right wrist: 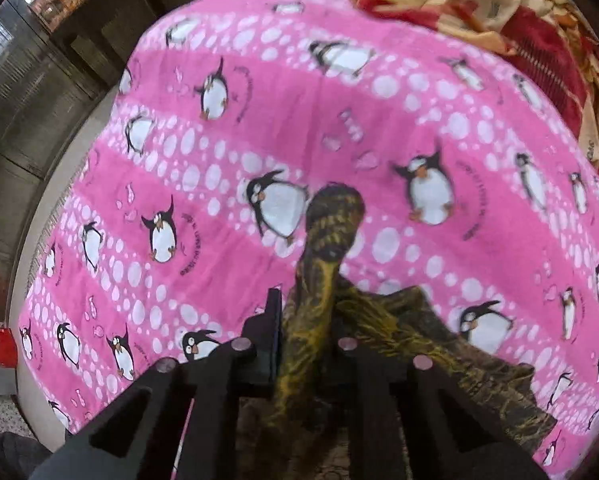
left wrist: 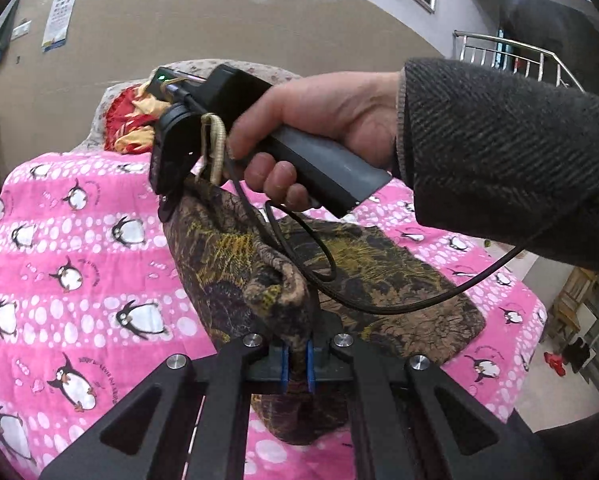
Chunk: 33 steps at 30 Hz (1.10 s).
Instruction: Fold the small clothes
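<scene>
The garment (left wrist: 379,280) is spread on the blanket (left wrist: 79,240) covering the bed, its near edge lifted between the left tool (left wrist: 297,364) and right tool (right wrist: 307,344), with bedding (left wrist: 133,120) heaped at the far end.

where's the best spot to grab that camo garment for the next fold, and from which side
Both grippers already pinch bunched upper edges of the camo garment: left gripper, right gripper. For a fresh hold, probably take the flat lower hem lying on the penguin blanket, coming in low from its free outer edge, since that part lies spread and unwrinkled.
</scene>
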### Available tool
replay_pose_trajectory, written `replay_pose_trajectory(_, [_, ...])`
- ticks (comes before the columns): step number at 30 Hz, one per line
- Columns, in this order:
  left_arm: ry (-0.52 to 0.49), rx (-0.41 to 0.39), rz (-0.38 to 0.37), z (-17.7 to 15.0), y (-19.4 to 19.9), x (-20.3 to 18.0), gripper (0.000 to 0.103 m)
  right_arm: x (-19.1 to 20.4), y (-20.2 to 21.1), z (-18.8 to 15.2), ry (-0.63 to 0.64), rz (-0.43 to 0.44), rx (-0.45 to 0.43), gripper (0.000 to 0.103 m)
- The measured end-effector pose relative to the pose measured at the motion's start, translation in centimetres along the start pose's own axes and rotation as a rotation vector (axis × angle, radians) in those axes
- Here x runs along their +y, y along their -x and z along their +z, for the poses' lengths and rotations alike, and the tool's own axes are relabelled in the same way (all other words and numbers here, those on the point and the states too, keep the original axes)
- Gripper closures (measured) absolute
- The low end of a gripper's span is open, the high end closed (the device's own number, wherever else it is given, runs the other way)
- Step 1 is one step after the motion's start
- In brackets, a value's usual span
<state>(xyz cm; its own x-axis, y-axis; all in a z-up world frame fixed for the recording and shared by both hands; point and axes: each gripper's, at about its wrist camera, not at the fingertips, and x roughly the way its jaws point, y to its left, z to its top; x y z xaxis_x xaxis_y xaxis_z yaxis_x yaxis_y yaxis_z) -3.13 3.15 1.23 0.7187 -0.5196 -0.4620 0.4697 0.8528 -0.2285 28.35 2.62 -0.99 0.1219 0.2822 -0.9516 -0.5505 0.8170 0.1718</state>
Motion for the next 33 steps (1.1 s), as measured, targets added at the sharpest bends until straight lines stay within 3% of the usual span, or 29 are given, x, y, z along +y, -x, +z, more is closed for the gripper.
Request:
replay_pose_trajectory(6, [-0.073,0.019,-0.138,1.4,-1.8,-5.4,0.103,-6.1,5.7,-3.9,-0.045,0.045,-0.042,0.094])
replay_pose_trajectory(13, [-0.133,0.108,-0.301,1.6,-6.2,-13.1,0.103,-17.7,11.0,-12.6,-0.187,0.035,-0.045,0.094])
replay_pose_trajectory(15, [-0.147,0.156,-0.333,1.1,-8.1,-15.2,0.103,-20.1,10.8,-14.8,-0.216,0.031,-0.039,0.094])
replay_pose_trajectory(20, [-0.144,0.298,-0.329,-1.2,-13.7,-17.7,0.103,-25.6,7.2,-19.6,-0.297,0.058,-0.071,0.093])
replay_pose_trajectory(22, [-0.12,0.371,-0.325,-2.2,-15.0,-18.0,0.103,-27.2,5.0,-21.5,-0.353,0.047,-0.093,0.083])
replay_pose_trajectory(23, [-0.104,0.396,-0.326,-2.5,-15.1,-18.1,0.103,-27.7,4.6,-22.1,-0.38,0.06,-0.107,0.078])
replay_pose_trajectory(25, [-0.103,0.4,-0.358,-2.6,-13.9,-18.1,0.103,-28.6,5.7,-23.2,-0.438,0.105,-0.181,0.077])
replay_pose_trajectory(29, [-0.074,0.365,-0.417,-1.4,-8.9,-15.9,0.103,-28.5,11.7,-26.4,-0.483,0.087,-0.356,0.075])
replay_pose_trajectory(31, [-0.055,0.297,-0.351,-0.5,-6.3,-13.1,0.103,-25.4,15.0,-28.6,-0.368,0.107,-0.413,0.075])
replay_pose_trajectory(33, [0.004,0.251,-0.243,-0.4,-5.2,-9.5,0.103,-21.3,16.4,-30.6,-0.23,0.113,-0.411,0.075])
